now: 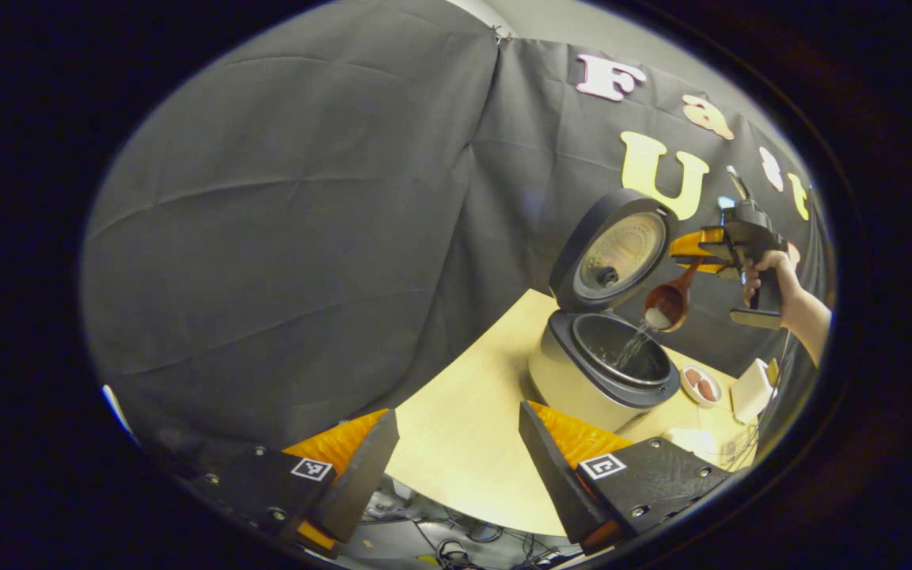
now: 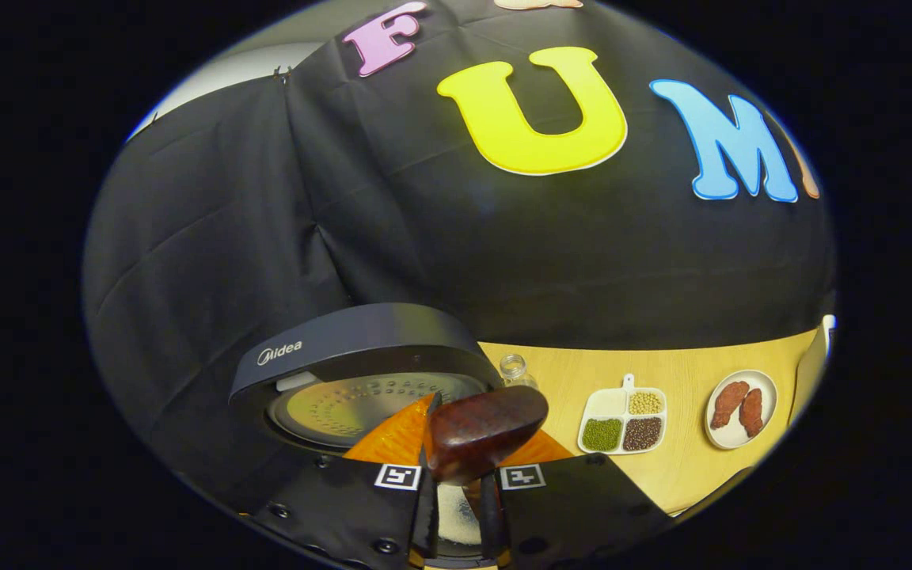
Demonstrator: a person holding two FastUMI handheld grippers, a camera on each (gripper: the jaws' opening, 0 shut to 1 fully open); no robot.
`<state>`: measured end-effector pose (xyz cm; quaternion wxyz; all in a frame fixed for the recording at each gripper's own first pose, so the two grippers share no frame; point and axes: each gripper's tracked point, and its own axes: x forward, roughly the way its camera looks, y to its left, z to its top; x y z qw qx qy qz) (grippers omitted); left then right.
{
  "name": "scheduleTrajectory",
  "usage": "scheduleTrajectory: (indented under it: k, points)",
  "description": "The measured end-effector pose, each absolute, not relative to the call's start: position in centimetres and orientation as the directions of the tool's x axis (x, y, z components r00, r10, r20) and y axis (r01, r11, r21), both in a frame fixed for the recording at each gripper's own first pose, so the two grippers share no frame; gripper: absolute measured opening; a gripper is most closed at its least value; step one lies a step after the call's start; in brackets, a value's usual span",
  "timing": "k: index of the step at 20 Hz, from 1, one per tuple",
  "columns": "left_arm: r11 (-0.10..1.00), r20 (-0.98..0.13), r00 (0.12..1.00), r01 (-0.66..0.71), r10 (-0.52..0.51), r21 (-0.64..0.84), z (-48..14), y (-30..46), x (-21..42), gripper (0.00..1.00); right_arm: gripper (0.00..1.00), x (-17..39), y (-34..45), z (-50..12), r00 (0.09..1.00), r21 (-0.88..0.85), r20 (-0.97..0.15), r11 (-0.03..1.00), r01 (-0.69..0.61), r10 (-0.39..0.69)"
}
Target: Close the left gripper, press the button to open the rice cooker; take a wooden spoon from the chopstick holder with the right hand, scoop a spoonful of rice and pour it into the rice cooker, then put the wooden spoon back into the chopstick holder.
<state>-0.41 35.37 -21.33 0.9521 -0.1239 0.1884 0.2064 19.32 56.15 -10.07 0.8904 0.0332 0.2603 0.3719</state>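
On the table (image 1: 464, 427), the rice cooker (image 1: 583, 380) is open; right hand-held gripper (image 2: 457, 483) clamps the wooden spoon (image 2: 484, 431) (handle hidden), left hand-held gripper (image 1: 456, 467) agape.

Divided tray (image 2: 623, 421), plate (image 2: 741, 409), glass jar (image 2: 514, 369).

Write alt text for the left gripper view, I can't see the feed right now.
The right gripper, shut on a wooden spoon, tips rice in a stream into the open rice cooker, whose lid stands raised. The left gripper hangs over the near table edge, jaws open and empty.
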Motion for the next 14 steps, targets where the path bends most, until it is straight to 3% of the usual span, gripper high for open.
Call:
scheduleTrajectory:
  k: [14]
  points:
    - [0.866,-0.407,0.829,-0.476,0.384,-0.152,-21.7,36.2,-1.4,0.97,0.22,16.0,59.6,-10.3,0.544,-0.069,-0.399,0.568,-0.820,0.738]
